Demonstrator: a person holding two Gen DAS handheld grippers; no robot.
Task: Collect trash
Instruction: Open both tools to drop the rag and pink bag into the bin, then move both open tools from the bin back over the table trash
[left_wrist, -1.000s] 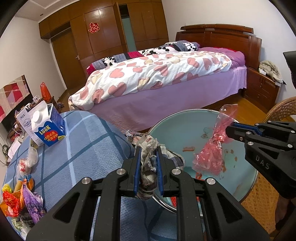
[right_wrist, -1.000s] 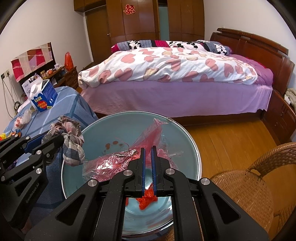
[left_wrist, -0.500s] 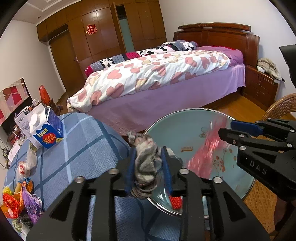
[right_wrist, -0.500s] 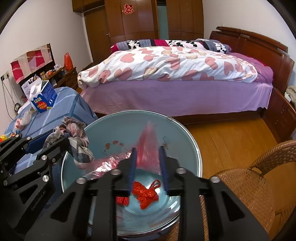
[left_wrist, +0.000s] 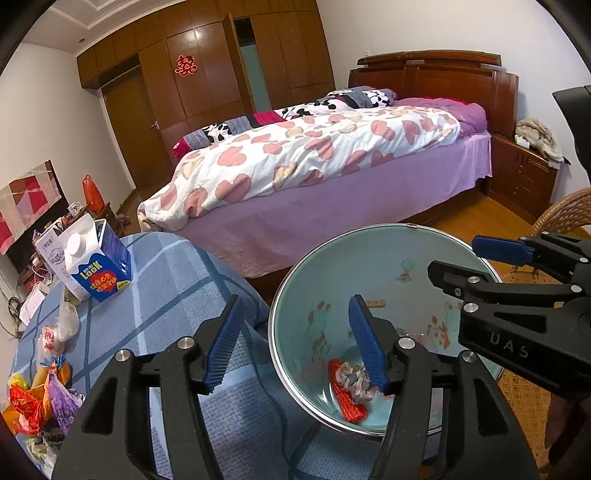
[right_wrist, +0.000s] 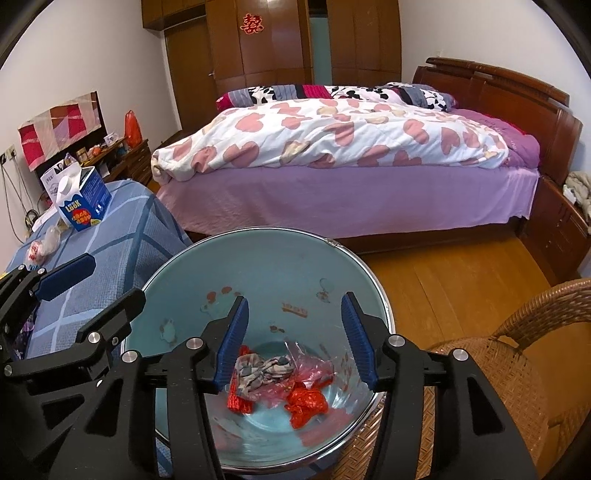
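In a bedroom, beside the table with the blue checked cloth (left_wrist: 155, 295), both grippers hang over the basin (right_wrist: 266, 251). The left gripper (left_wrist: 295, 339) and right gripper (right_wrist: 291, 336) have just been opening; their jaws stand spread and empty. The crumpled rag (right_wrist: 264, 371) and pink wrapper (right_wrist: 314, 373) lie at the basin's bottom. The drop seems finished; next, probably, a reach for the wrappers (left_wrist: 33, 398) on the cloth.

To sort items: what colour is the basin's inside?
Pale blue-green with small cartoon prints; the basin shows best in the right wrist view.

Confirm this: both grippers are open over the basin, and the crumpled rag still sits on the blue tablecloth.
Not quite. Both the left gripper and right gripper are open, having just been opening, but the rag lies inside the basin, not on the tablecloth. The right wrist view shows it.
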